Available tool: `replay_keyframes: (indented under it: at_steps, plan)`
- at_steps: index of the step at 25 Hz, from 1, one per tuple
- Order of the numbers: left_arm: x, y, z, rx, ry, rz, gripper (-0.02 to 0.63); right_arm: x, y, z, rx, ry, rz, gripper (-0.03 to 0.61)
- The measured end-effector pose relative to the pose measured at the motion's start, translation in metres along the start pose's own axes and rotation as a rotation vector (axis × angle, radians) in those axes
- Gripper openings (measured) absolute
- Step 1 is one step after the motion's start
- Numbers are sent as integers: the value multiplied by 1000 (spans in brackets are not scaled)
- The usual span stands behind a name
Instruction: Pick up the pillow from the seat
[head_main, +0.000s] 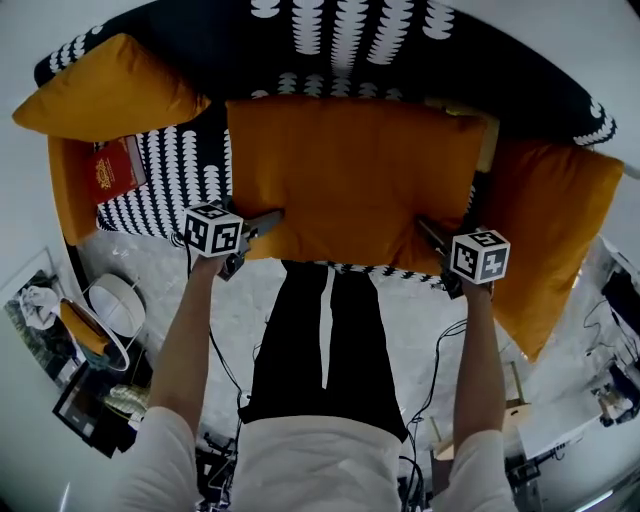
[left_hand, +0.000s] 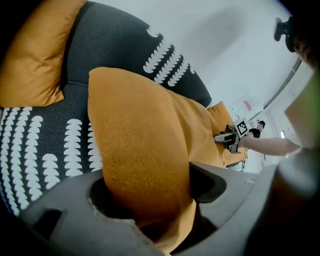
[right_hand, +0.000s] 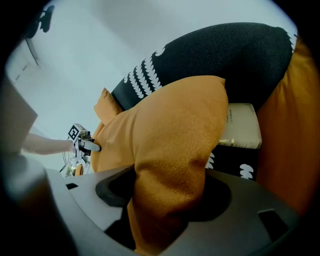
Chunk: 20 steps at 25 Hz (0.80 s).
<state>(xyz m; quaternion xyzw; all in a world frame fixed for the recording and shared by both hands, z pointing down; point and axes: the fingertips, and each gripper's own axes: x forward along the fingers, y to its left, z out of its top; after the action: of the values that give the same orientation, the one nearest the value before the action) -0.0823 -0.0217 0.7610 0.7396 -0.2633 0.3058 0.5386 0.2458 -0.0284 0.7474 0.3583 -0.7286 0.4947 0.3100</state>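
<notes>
We can read no word or number here. Gold print on the red book (head_main: 113, 170) is too small to make out, and lettering along the beige book (right_hand: 241, 125) is blurred. The left gripper (head_main: 262, 222) and right gripper (head_main: 430, 233) show only black-and-white square patterns.

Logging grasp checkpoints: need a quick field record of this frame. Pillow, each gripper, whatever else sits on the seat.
target: orange pillow, mid patterned seat
left gripper: jaws shut on the pillow's near left corner
right gripper: jaws shut on the pillow's near right corner
lift: cannot tell if clear of the seat
others: left cushion and right cushion, both orange; red book at left; beige book behind the pillow
</notes>
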Motion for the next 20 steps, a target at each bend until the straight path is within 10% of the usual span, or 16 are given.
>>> replay_keyframes:
  at_steps: [20]
  plan:
    - [-122, -136, 0, 33, -66, 35, 270, -152, 83, 14, -92, -150, -2, 304]
